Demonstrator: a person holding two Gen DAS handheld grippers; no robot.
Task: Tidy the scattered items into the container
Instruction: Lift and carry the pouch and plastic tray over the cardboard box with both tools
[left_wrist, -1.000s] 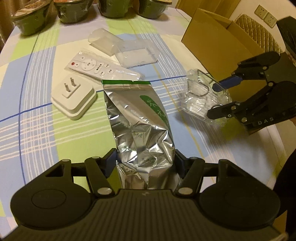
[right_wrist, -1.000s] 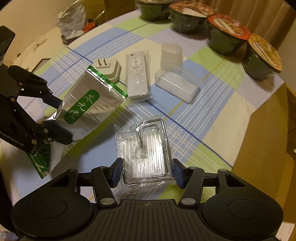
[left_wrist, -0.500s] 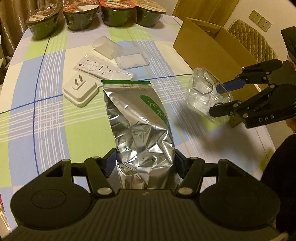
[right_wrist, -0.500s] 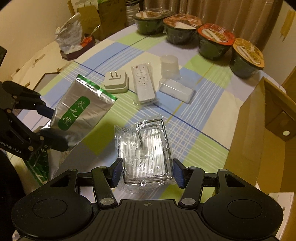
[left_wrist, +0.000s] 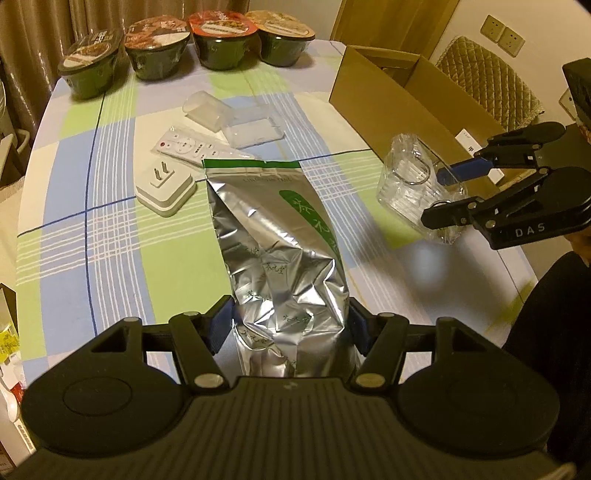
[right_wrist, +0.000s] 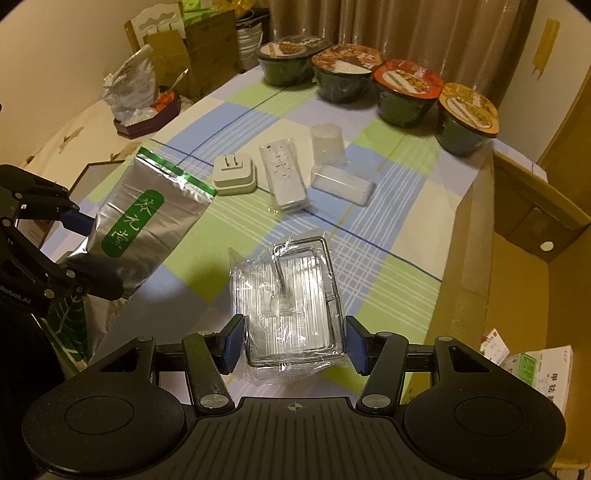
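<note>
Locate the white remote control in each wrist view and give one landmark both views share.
Left wrist view: the white remote control lies upper left of centre, beyond the silver pouch.
Right wrist view: the remote lies just above centre.
Shared landmark: the white plug adapter, beside the remote in both.

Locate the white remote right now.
In the left wrist view the white remote lies on the checked tablecloth, between the white plug adapter and the clear plastic boxes, just beyond the foil pouch.
</note>
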